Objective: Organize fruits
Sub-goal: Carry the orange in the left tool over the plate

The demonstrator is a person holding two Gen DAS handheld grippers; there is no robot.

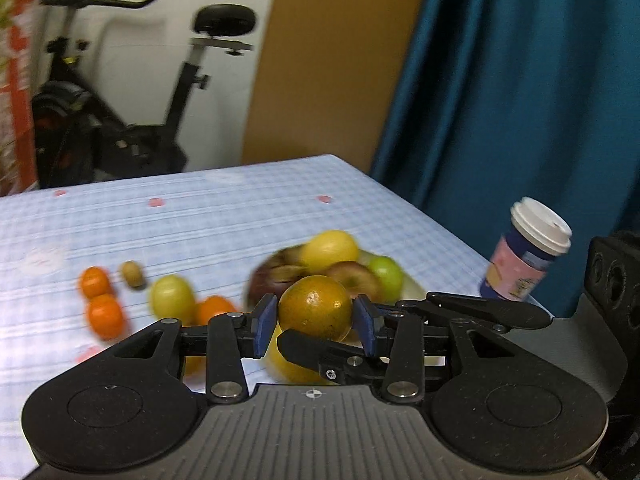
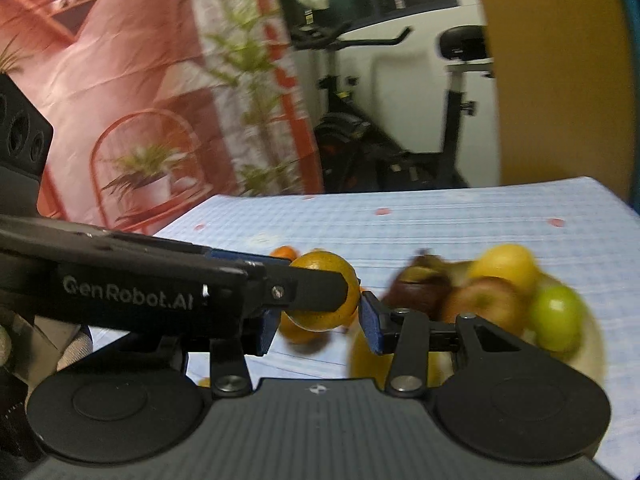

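My left gripper (image 1: 315, 326) is shut on a greenish-orange orange (image 1: 315, 306) and holds it above the table. The right gripper's finger crosses under the fruit in the left wrist view. In the right wrist view the same orange (image 2: 324, 276) sits between my right gripper's (image 2: 316, 320) blue pads (image 2: 370, 330), with the left gripper's arm crossing in front. I cannot tell whether the right pads press it. A pale plate (image 2: 588, 356) right of it holds a lemon (image 1: 330, 250), red apples (image 1: 354, 278) and a green apple (image 1: 386, 274).
Loose on the blue checked tablecloth (image 1: 200, 220) to the left lie two tangerines (image 1: 105, 314), a kiwi (image 1: 133, 274), a yellow-green apple (image 1: 172, 298) and another orange (image 1: 214, 308). A lidded paper cup (image 1: 524, 252) stands near the table's right edge. An exercise bike (image 1: 120, 120) stands behind.
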